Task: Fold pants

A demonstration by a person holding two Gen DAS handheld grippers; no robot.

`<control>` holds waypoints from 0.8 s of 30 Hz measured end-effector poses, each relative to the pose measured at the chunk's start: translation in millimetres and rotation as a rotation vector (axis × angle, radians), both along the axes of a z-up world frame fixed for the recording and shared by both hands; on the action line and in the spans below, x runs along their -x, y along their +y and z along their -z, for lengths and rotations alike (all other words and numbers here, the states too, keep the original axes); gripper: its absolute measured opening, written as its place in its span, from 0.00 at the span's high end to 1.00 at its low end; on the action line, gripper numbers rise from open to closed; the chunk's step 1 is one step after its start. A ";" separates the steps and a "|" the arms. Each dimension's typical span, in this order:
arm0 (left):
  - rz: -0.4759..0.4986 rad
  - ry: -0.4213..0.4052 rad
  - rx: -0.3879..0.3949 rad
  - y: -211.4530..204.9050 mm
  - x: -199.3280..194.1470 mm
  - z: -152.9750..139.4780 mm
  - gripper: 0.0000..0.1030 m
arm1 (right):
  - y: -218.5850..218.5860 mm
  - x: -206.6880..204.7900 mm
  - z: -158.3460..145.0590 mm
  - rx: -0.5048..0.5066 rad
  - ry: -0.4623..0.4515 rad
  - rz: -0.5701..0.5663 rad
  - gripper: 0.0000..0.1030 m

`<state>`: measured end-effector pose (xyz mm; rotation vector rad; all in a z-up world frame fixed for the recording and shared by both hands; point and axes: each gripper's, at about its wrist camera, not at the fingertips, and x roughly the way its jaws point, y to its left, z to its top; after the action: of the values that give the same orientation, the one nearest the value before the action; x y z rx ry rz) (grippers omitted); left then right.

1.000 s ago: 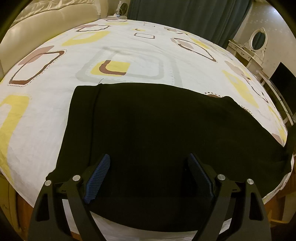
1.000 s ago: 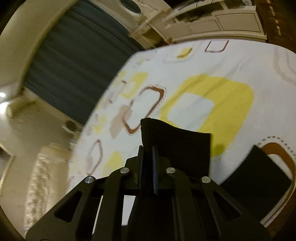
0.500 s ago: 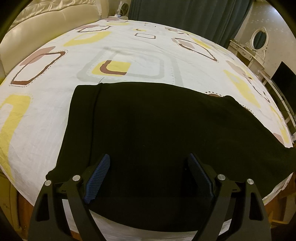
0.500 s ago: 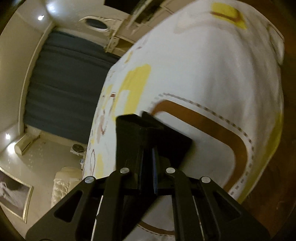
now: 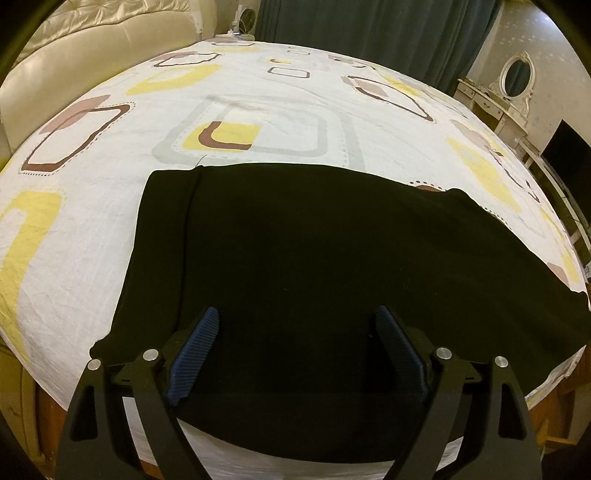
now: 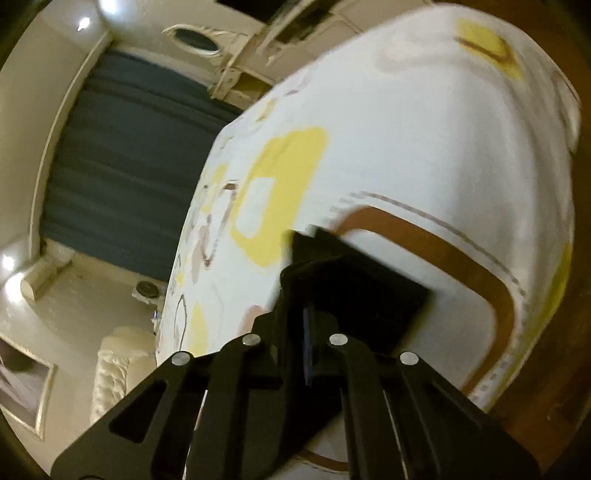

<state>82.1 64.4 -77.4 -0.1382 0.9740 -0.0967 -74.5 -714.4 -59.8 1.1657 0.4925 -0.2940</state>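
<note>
Black pants [image 5: 314,266] lie spread flat across the near half of the bed, with one end at the left and the rest running off to the right edge. My left gripper [image 5: 297,332] hangs open just above the pants near the bed's front edge and holds nothing. My right gripper [image 6: 306,291] is shut on the far end of the black pants [image 6: 369,295] and holds that end lifted over the bed's corner. The view there is blurred and tilted.
The bed sheet [image 5: 258,92] is white with yellow, brown and grey squares. A cream padded headboard [image 5: 81,48] is at the back left, dark curtains [image 5: 369,26] behind, a dressing table with mirror [image 5: 513,81] at the right. Wooden floor [image 6: 554,424] shows past the bed corner.
My right gripper has swung with the pants end towards the bed's corner and edge. In the left wrist view the pants' right end has stretched out flatter. My left gripper has stayed still.
</note>
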 end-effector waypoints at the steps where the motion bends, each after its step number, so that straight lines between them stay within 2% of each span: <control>1: 0.000 0.000 -0.001 -0.2 0.1 -0.1 0.16 | 2.4 -12.6 -15.2 0.018 -0.006 -0.018 0.94; 4: 0.003 -0.004 -0.005 -0.8 1.3 -0.1 0.16 | 13.7 -54.5 -66.0 0.057 -0.057 -0.090 0.94; 6: 0.004 -0.005 -0.005 -0.8 1.4 -0.1 0.16 | 26.2 -75.6 -109.2 0.089 -0.159 -0.147 0.94; 9: 0.004 -0.006 -0.007 -1.1 1.6 0.1 0.16 | 36.8 -75.5 -153.5 0.142 -0.296 -0.201 0.94; 11: 0.004 -0.007 -0.010 -1.2 1.7 0.0 0.16 | 31.6 -62.5 -156.4 0.176 -0.328 -0.200 0.94; 13: 0.005 -0.009 -0.012 -1.5 1.7 0.1 0.16 | 17.4 -42.2 -129.4 0.167 -0.298 -0.170 0.95; 17: 0.007 -0.010 -0.011 -2.0 1.7 0.7 0.15 | -19.7 7.7 -26.4 0.062 -0.114 -0.067 0.95; 21: 0.010 -0.015 -0.022 -4.1 2.0 2.1 0.15 | -31.5 42.6 47.4 -0.019 -0.006 -0.013 0.95; 24: 0.008 -0.014 -0.025 -5.1 1.9 2.1 0.15 | -32.6 51.7 75.2 -0.050 0.020 -0.003 0.95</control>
<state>80.2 59.4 -79.5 -0.1102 0.9612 -0.0931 -126.2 -747.0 -134.9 1.2111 0.5213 -0.2922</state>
